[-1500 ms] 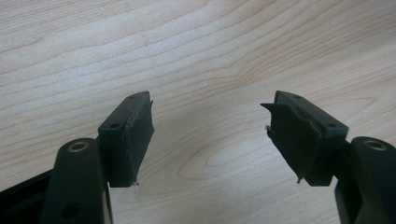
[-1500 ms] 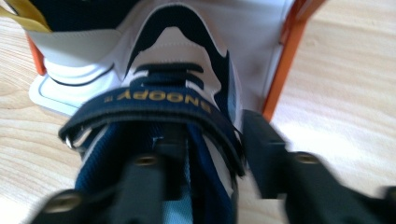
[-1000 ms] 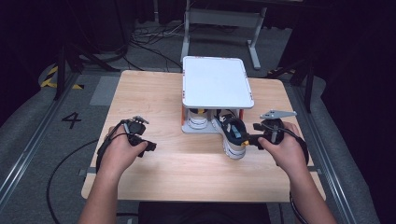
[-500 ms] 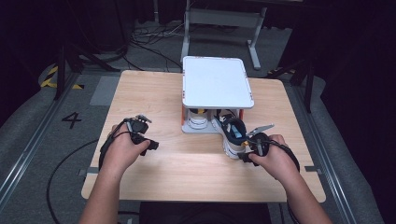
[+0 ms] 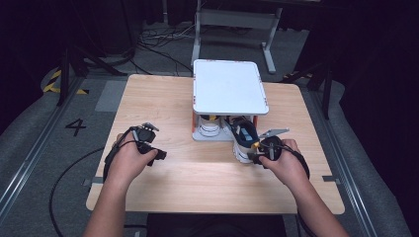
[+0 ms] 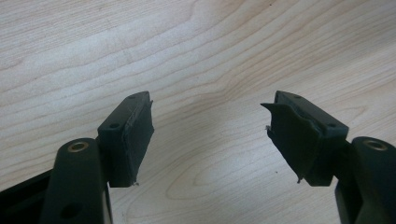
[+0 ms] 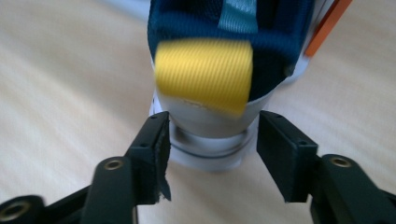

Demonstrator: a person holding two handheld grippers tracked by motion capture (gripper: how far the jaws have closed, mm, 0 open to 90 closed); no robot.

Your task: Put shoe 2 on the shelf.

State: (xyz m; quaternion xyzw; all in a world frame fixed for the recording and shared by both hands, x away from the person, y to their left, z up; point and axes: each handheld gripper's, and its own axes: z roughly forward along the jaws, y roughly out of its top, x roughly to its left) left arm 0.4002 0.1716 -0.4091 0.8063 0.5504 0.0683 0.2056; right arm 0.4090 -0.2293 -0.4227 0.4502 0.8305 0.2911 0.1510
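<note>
A blue and white sneaker (image 5: 242, 138) with a yellow heel tab (image 7: 203, 77) stands on the wooden table (image 5: 163, 103), its toe under a white raised shelf (image 5: 230, 86). My right gripper (image 5: 251, 156) is low at the sneaker's heel (image 7: 210, 123). Its jaws have just been closing with the heel between them, and the pads (image 7: 159, 154) now lie against the heel's two sides. My left gripper (image 5: 157, 156) rests at the table's left front, open, and in its own view (image 6: 210, 135) only bare wood lies between the jaws.
Under the shelf, left of the sneaker, stands a white shoe (image 5: 209, 126). The shelf has orange legs (image 7: 327, 28). Bare table spreads in front and to the left. Beyond the table are a dark floor with cables (image 5: 163, 44) and a metal stand (image 5: 232, 19).
The right hand has sunk toward the table and come in behind the sneaker's heel, with its jaws drawing closer around it. The left hand has kept still.
</note>
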